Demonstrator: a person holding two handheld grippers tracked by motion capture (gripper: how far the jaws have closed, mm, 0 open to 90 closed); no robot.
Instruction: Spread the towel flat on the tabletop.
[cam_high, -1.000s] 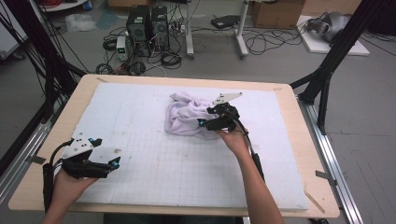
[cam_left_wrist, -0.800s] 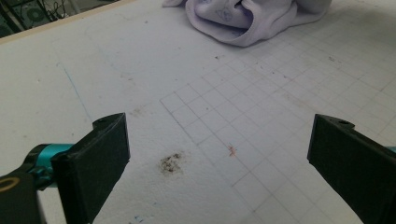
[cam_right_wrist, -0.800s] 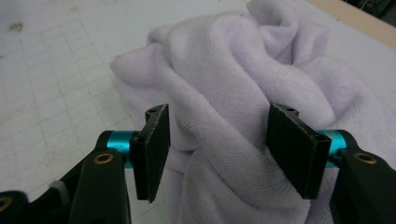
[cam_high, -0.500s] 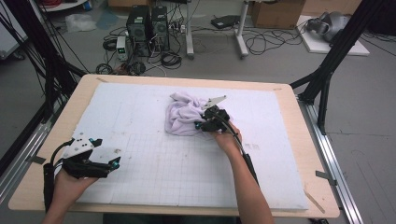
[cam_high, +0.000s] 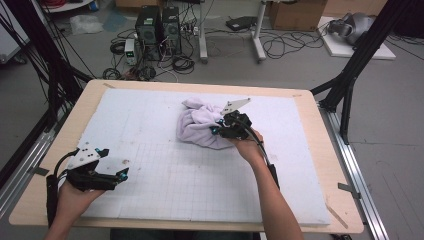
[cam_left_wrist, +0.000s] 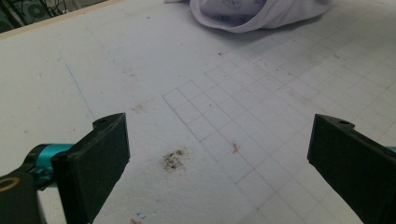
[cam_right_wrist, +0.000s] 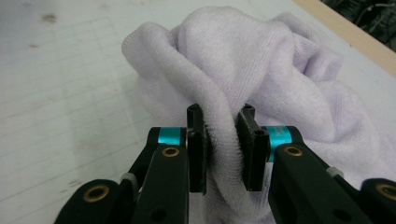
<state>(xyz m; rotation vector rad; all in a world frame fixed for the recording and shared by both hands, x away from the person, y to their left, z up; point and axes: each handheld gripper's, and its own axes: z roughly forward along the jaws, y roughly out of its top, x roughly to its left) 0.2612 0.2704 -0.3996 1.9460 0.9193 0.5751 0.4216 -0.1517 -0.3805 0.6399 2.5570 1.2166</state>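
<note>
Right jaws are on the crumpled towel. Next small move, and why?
Probably lift the right gripper a little to pull that fold up. Its jaws have just been closing and now pinch a ridge of the lilac towel between the pads, while the rest of the towel lies bunched on the white mat. The left gripper rests open, far from the towel, so it cannot help yet.

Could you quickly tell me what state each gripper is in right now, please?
Left gripper: open, nothing between its jaws.
Right gripper: jaws have just been closing, now shut on a fold of the lilac towel.
</note>
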